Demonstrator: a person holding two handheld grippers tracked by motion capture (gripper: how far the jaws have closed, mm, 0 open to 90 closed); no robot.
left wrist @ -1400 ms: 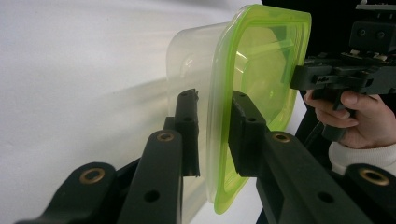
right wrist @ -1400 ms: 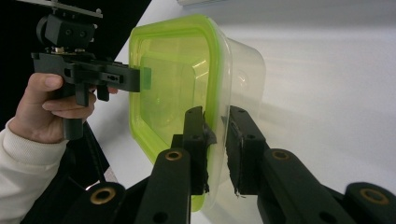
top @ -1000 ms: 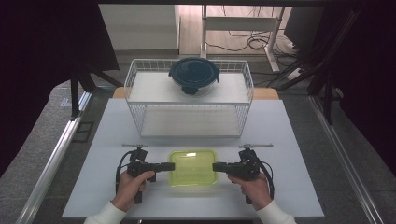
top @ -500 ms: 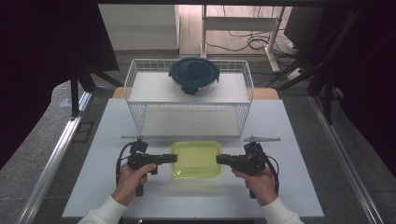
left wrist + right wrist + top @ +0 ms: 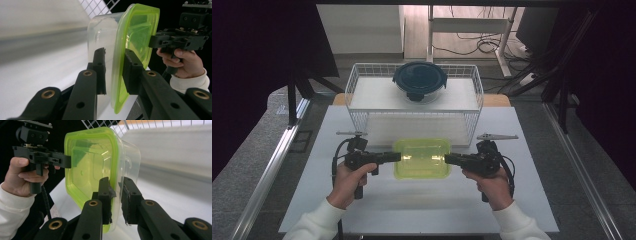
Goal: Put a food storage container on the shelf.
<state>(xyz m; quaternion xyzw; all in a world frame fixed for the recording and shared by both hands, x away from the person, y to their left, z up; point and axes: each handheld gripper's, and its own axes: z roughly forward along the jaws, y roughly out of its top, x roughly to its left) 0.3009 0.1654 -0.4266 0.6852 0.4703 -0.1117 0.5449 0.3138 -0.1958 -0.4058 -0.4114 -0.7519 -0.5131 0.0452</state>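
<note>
A clear plastic container with a yellow-green lid (image 5: 422,157) hangs just above the white table (image 5: 422,210), in front of the wire basket. My left gripper (image 5: 397,156) is shut on its left edge and my right gripper (image 5: 447,159) on its right edge. In the left gripper view the jaws (image 5: 115,57) clamp the rim, one pad on the lid (image 5: 135,32) and one under it. In the right gripper view the jaws (image 5: 116,185) pinch the opposite rim of the container (image 5: 87,165). Each gripper view also shows the other hand and its gripper across the lid.
A white wire basket (image 5: 414,122) stands behind the container, with a dark round lidded bowl (image 5: 419,80) in it. A metal rail (image 5: 277,160) runs along the table's left side. Cables and stands lie on the floor beyond.
Both hands have risen together with the container, which has lifted off the table and sits closer to the basket front in the high view. The grip on both edges is unchanged.
</note>
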